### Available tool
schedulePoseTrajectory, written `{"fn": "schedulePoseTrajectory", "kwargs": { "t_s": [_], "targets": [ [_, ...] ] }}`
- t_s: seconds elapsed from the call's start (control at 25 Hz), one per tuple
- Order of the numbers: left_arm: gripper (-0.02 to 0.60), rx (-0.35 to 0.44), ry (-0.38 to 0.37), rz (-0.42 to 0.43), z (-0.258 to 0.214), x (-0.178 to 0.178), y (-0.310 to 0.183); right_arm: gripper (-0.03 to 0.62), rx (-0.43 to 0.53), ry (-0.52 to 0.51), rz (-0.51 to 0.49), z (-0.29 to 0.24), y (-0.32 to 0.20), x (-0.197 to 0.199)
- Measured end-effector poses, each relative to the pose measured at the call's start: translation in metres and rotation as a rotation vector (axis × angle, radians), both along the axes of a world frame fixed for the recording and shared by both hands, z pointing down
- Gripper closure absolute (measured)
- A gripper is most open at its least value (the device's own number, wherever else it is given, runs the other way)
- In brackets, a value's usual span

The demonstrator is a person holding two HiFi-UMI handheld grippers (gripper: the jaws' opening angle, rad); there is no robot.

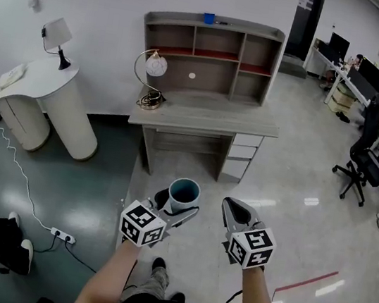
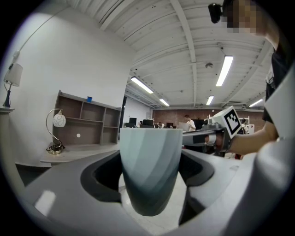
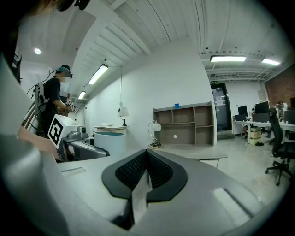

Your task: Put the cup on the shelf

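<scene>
Head view: high, looking steeply down; table [image 1: 202,118] far, upper centre. Both gripper views: low, level, facing same table, shelf [image 3: 184,123].

Open floor [image 1: 289,199] lies before the desk [image 1: 208,123]. A lamp [image 1: 151,77] blocks the desk's left edge, beside the shelf [image 1: 212,51]; the front edge and right corner give passage. A small blue object [image 1: 208,18] occupies the shelf's top

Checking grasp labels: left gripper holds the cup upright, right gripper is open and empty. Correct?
One error: the right gripper is shut, not open. The right gripper view shows its jaws together with nothing between them. The rest stands: the left gripper holds the cup upright.
</scene>
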State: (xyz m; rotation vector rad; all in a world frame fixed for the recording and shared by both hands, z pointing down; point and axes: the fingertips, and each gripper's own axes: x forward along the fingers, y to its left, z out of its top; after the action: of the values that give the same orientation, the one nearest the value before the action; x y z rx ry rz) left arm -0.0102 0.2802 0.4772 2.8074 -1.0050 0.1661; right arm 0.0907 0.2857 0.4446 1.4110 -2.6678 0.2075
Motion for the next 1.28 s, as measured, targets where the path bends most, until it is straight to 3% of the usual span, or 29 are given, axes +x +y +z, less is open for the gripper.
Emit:
{"fn": "schedulePoseTrajectory", "kwargs": {
  "t_s": [0.56, 0.96, 1.28],
  "targets": [
    [0.221, -0.004, 0.022, 0.057, 0.005, -0.003, -0.108, 0.582, -0.004, 0.034, 0.043, -0.001, -0.102, -0.006],
    [0.222, 0.005, 0.015, 0.079, -0.005, -0.038, -0.194, 0.582, -0.016, 0.042, 0.059, -0.009, -0.185, -0.042],
    [0.222, 0.004, 0.028, 0.072, -0.002, -0.066, -0.237, 0.582, -0.031, 0.056, 0.064, -0.003, -0.221, -0.064]
  ]
}}
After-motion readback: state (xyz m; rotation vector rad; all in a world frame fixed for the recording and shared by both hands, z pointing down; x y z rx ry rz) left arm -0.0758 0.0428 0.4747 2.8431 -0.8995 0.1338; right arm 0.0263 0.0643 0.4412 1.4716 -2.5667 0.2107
